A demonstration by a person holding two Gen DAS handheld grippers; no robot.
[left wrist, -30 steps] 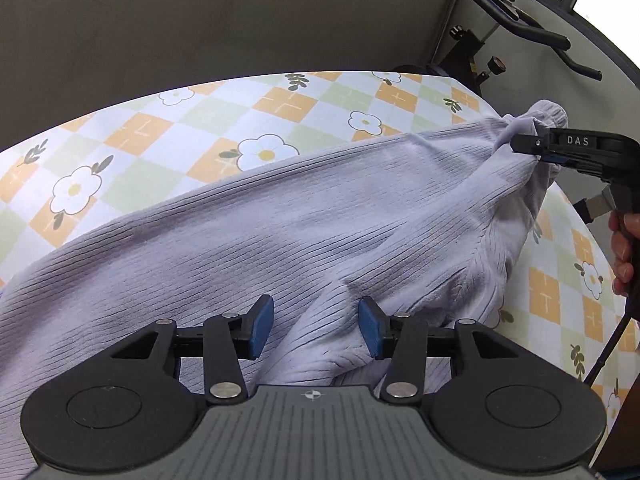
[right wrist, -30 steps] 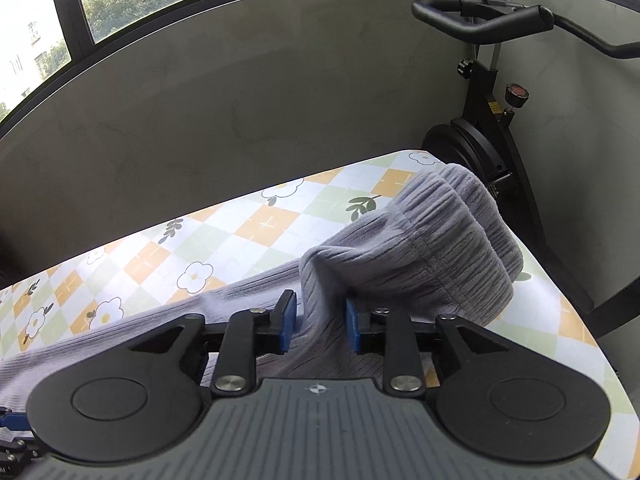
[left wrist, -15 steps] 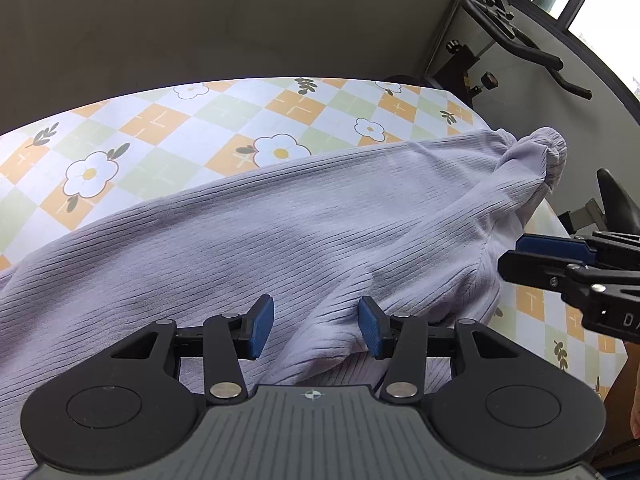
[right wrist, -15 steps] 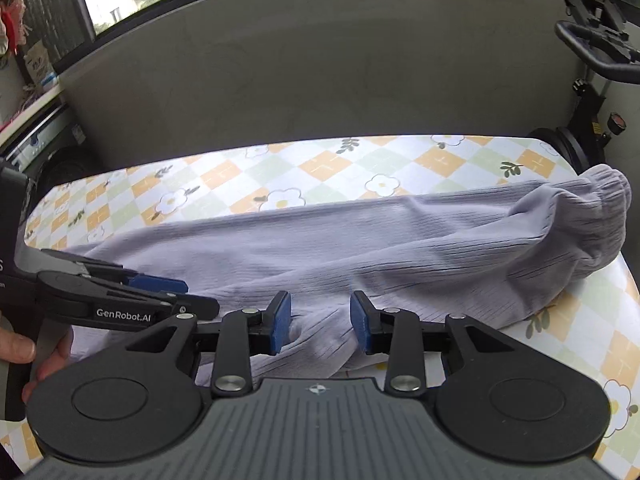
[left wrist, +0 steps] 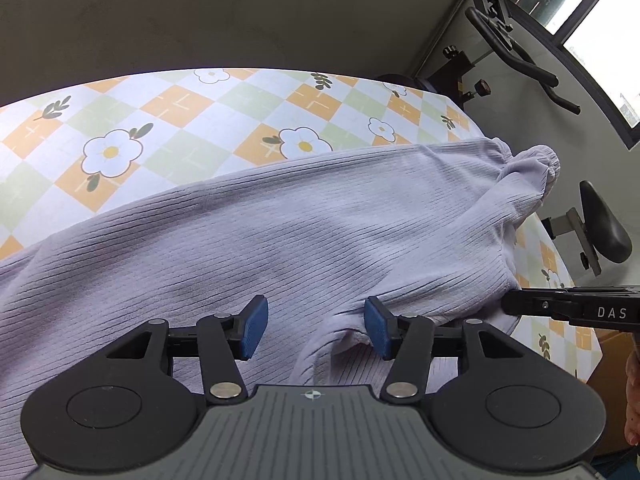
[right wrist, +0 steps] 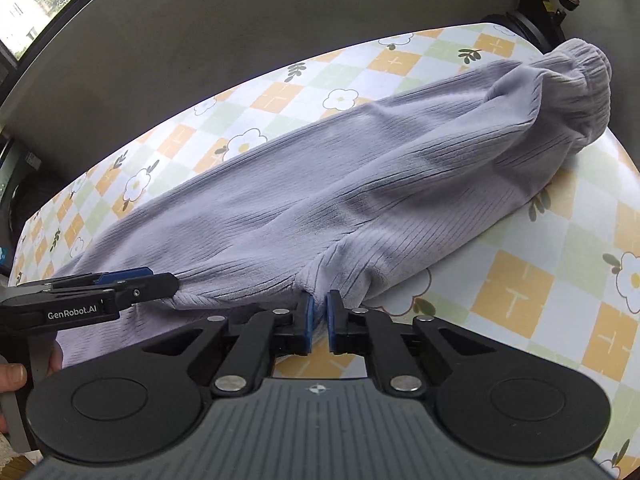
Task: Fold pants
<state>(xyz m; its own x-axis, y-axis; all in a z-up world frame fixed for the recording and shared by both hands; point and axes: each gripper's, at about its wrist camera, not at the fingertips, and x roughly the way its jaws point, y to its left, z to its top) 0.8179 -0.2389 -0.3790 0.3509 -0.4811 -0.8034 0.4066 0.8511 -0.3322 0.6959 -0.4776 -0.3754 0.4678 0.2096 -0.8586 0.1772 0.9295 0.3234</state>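
Flower-checked desk [right wrist: 516, 292] by grey wall | lilac pants [right wrist: 360, 184] lay lengthwise across it, cuffs at far-right corner | right gripper [right wrist: 318, 320] fingers pinched on near hem | left gripper [left wrist: 316, 330] fingers apart, opening over fabric

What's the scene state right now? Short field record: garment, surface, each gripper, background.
garment: lilac ribbed pants, lying lengthwise, elastic cuffs bunched at far end
surface: table with floral checked tablecloth
left gripper: jaws opening, pants fabric between them, pads not pressing
right gripper: shut on the near edge of the pants
background: exercise bike beyond the table
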